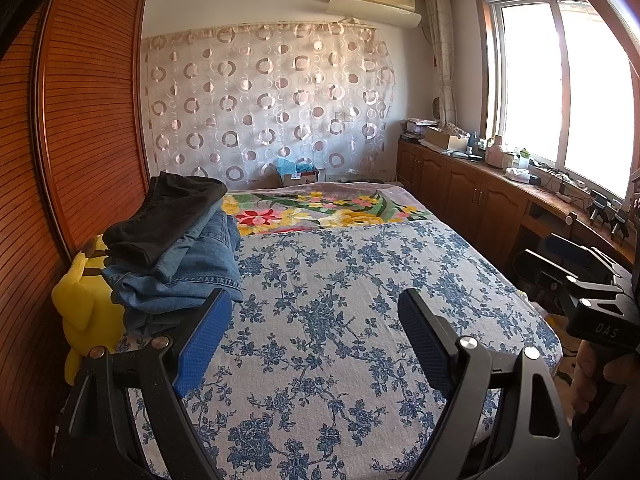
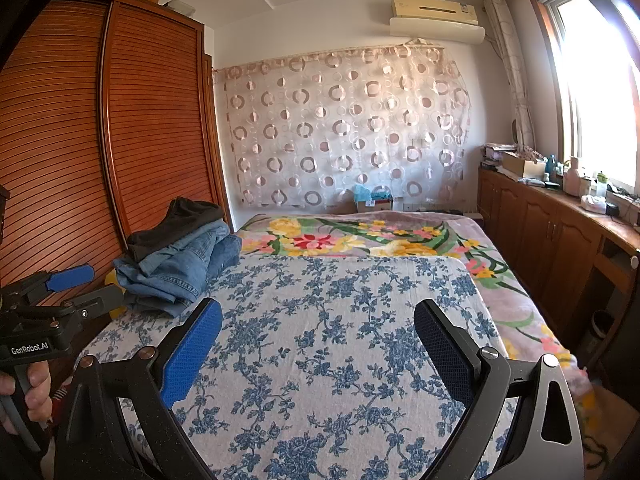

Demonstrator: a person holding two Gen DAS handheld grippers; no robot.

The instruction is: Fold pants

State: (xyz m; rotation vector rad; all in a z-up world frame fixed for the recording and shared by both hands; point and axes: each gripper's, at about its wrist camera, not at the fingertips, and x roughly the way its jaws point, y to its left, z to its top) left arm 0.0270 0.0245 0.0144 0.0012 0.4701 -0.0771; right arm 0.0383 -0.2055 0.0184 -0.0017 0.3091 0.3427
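A heap of pants lies at the bed's left edge: blue jeans (image 1: 188, 268) (image 2: 176, 268) underneath with a black pair (image 1: 168, 216) (image 2: 176, 224) on top. My left gripper (image 1: 316, 312) hovers open over the blue-flowered sheet (image 1: 340, 320), to the right of the heap, its blue pads wide apart with nothing between them. My right gripper (image 2: 318, 324) is open too, above the same sheet (image 2: 328, 340), with the heap off to its left. Each gripper shows at the edge of the other's view, held by a hand.
A yellow plush toy (image 1: 88, 304) sits between the heap and the slatted wooden wardrobe (image 1: 80, 120) on the left. A floral blanket (image 1: 320, 208) covers the far end of the bed. Wooden cabinets (image 1: 480, 192) with clutter run along the right under the window.
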